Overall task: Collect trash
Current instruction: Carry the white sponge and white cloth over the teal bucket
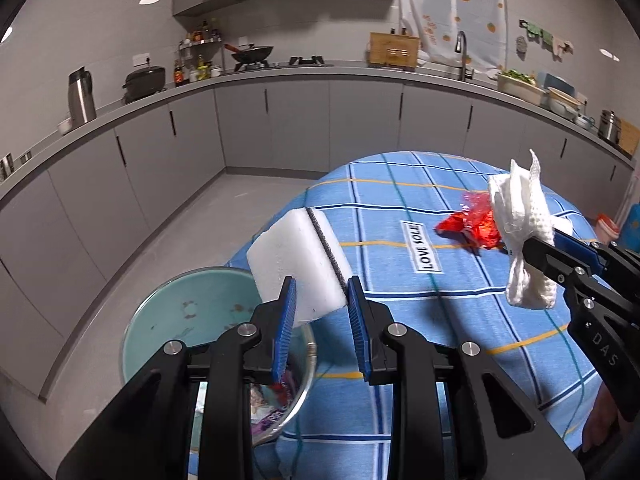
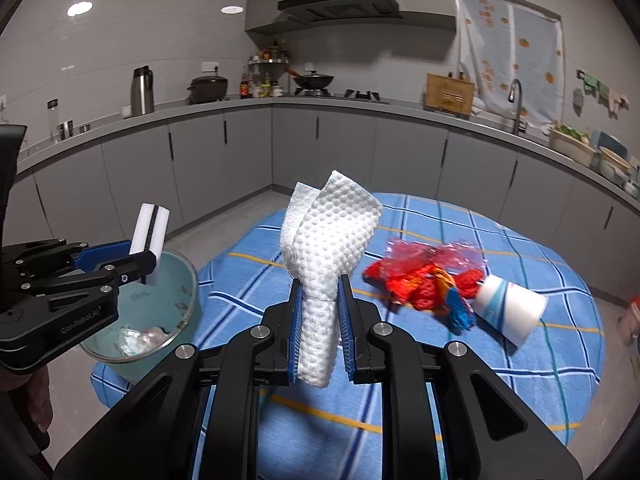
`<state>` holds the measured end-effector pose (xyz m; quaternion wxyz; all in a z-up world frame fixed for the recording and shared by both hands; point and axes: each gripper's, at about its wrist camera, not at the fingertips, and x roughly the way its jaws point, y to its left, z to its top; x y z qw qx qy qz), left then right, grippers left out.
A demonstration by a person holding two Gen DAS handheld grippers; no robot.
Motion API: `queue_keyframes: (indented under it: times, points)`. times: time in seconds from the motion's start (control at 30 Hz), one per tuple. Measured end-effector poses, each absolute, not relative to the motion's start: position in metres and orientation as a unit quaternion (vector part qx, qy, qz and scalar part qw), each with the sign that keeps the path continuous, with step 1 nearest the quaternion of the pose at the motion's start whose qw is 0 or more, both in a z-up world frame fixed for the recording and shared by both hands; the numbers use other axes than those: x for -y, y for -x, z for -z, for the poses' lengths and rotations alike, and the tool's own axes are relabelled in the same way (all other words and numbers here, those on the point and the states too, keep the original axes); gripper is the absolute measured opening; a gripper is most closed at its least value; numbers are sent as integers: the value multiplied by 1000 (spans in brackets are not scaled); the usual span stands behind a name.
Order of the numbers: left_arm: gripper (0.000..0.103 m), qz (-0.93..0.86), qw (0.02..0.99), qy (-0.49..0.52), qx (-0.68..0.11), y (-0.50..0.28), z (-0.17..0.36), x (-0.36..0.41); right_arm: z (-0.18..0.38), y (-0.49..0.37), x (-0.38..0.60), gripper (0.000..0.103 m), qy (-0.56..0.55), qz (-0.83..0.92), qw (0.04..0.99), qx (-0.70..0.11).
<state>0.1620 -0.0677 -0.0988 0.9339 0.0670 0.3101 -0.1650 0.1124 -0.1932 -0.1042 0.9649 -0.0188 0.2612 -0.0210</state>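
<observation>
My left gripper is shut on a white foam sponge with a dark stripe, held over the near rim of a teal trash bin that holds some wrappers. My right gripper is shut on a crumpled white paper towel, held above the blue checked table. On the cloth lie red wrappers and a tipped paper cup. The right wrist view shows the left gripper, the sponge and the bin to its left. The left wrist view shows the right gripper and towel near the red wrappers.
The bin stands on the grey floor beside the table's left edge. A "LOVE SOLE" label is on the cloth. Grey cabinets and a counter with pots and bottles ring the room. A red-lidded container sits at the far right.
</observation>
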Motion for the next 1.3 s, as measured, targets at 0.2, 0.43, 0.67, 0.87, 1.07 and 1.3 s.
queue_keyframes:
  times: [0.2,0.43,0.67,0.87,1.07,1.3]
  points:
    - [27,151,937,-60,-311,-166,99,50,101,-120,176,18,23,2,965,-260]
    - [27,131,940,-51,-311,-170,99,29,97,-128,155,18,31,-24,966,-255]
    - [27,111,942,-41,-313,-172,100,9,95,-136,137,18,39,-44,966,-252]
    - [27,99,943,-36,-317,-173,103,-2,95,-143,123,18,44,-60,964,-254]
    - [27,87,942,-31,-322,-178,106,-13,96,-152,106,18,50,-79,962,-255]
    - [27,74,941,-22,-328,-185,112,-25,99,-166,86,18,52,-107,960,-255]
